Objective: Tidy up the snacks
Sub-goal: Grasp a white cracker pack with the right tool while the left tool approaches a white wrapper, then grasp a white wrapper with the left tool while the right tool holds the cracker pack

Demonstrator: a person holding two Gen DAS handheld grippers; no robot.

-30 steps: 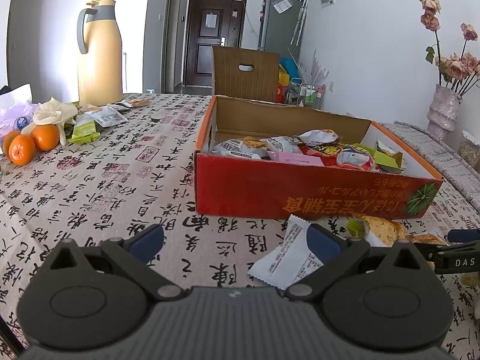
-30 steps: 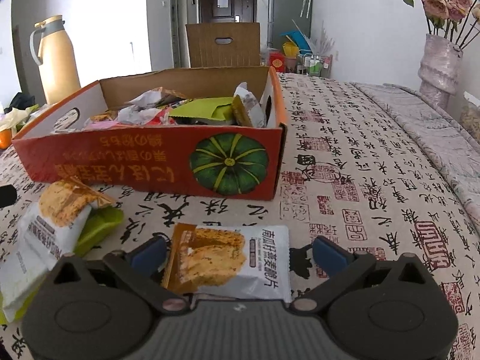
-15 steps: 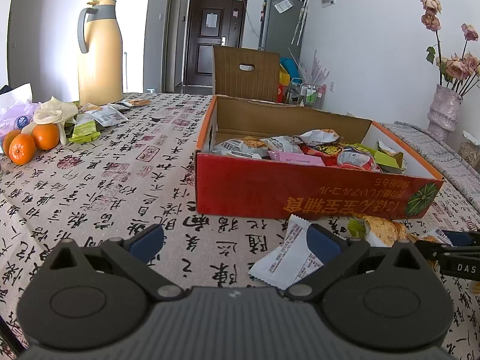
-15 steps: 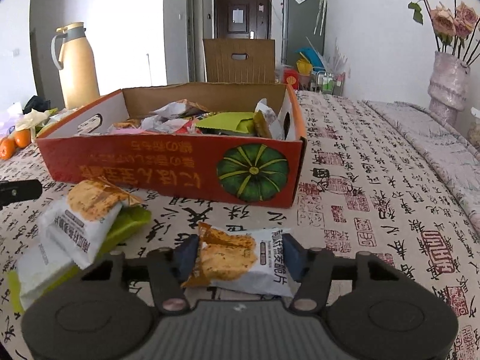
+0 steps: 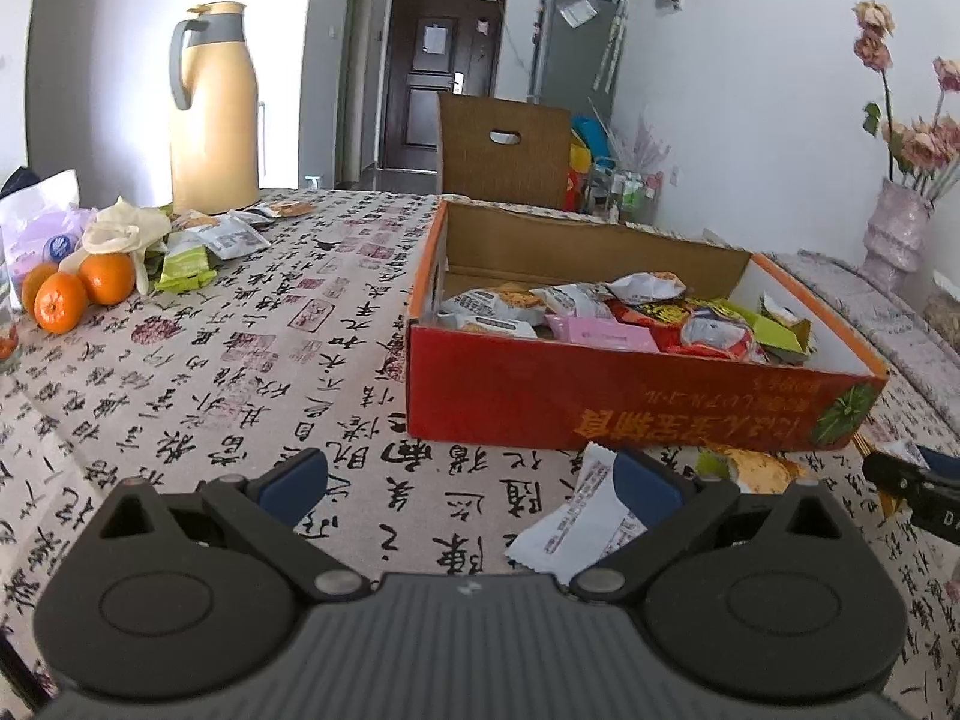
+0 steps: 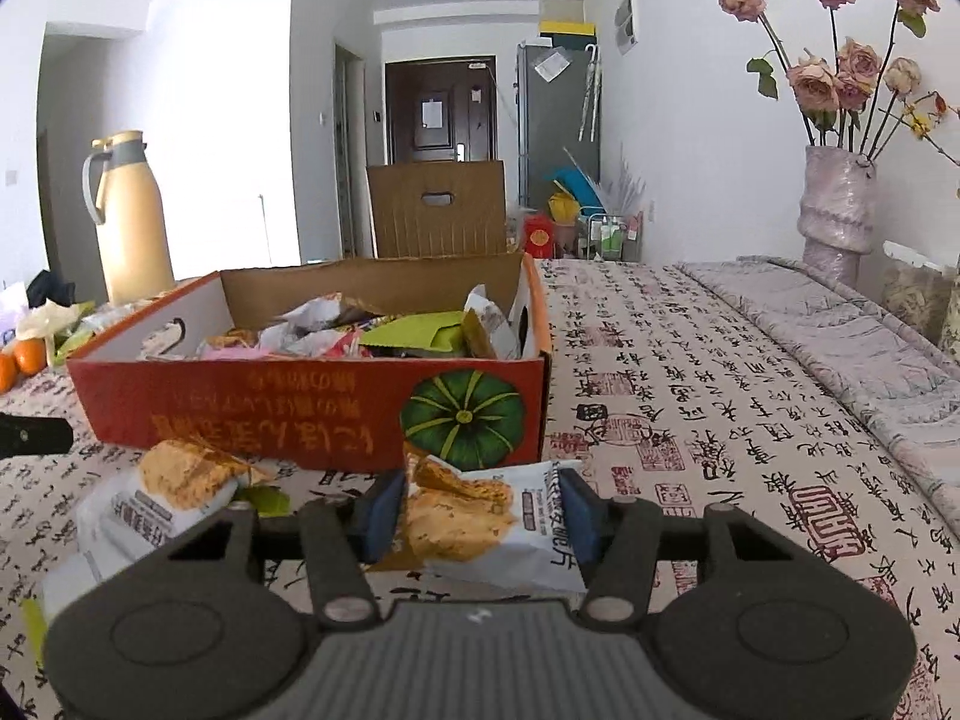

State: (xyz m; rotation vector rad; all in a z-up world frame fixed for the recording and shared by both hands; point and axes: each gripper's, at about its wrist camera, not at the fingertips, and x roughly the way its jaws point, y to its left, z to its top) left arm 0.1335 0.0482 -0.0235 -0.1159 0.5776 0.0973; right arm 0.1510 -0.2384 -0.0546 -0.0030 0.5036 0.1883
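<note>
patterned tablecloth (image 6: 690, 396) – right gripper (image 6: 474, 510) clamped on snack packet (image 6: 480, 528)

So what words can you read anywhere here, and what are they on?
"DA": white letters on the black right gripper, cut off at the picture's edge.
Gold characters on the red cardboard snack box: upside down, not readable.
Black print on the white-and-orange snack packet in that gripper: too small and crumpled.
Calligraphy on the beige printed tablecloth: upside down, not readable.
</note>
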